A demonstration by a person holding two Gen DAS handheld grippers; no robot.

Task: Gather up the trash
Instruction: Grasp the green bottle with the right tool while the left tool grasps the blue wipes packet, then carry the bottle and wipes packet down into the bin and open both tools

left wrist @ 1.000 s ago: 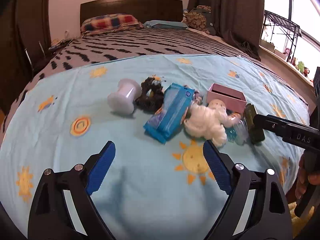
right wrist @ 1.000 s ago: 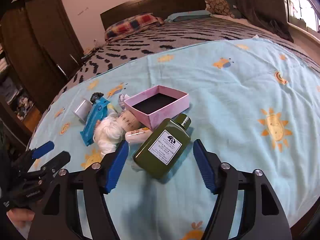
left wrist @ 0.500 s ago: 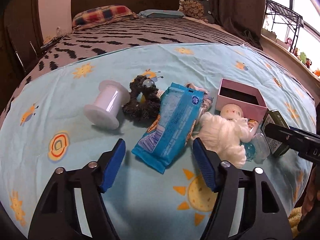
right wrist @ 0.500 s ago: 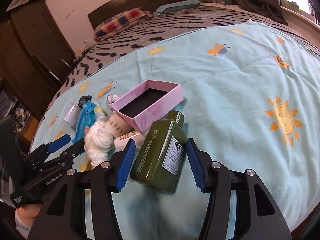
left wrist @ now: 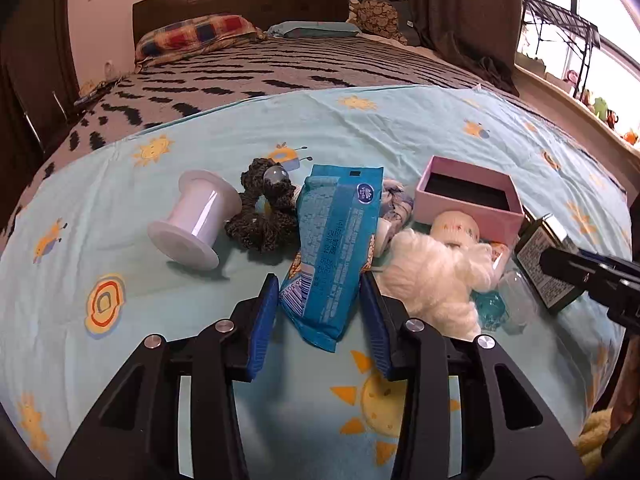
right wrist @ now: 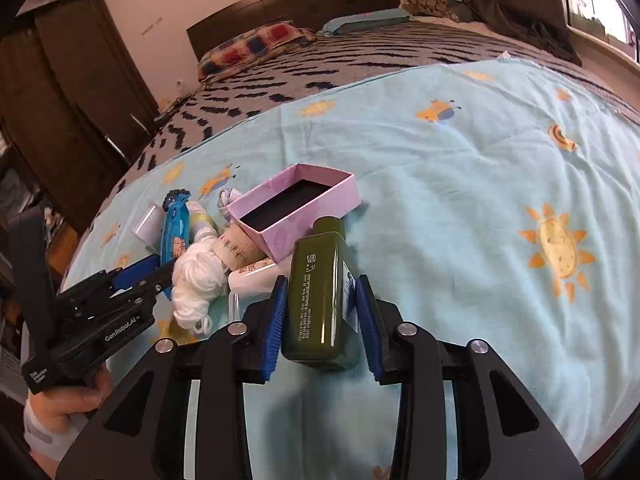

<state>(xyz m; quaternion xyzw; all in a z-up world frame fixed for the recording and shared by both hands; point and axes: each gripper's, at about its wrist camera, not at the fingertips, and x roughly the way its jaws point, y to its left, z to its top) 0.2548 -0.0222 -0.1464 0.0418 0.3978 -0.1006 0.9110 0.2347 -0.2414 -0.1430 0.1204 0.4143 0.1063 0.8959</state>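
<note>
A blue plastic packet [left wrist: 336,240] lies on the sun-print sheet, its near end between the pads of my left gripper [left wrist: 320,312]. The jaws are closing and the pads touch both its long edges. A dark green bottle [right wrist: 320,292] stands on its narrow side between the pads of my right gripper [right wrist: 322,312]. Those jaws are closing too and press on its flanks. The left gripper [right wrist: 148,272] also shows at the right wrist view's left edge, held by a hand.
Beside the packet lie a white spool [left wrist: 192,220], a dark scrunchie [left wrist: 264,216], a white yarn bundle [left wrist: 436,280], a small clear bottle [left wrist: 508,300] and an open pink box [left wrist: 468,200]. The sheet [right wrist: 480,160] spreads to the right; pillows and a headboard are behind.
The left gripper came forward over the packet and its jaws narrowed around it. The right jaws narrowed onto the green bottle, which rolled from label-up onto its narrow side.
</note>
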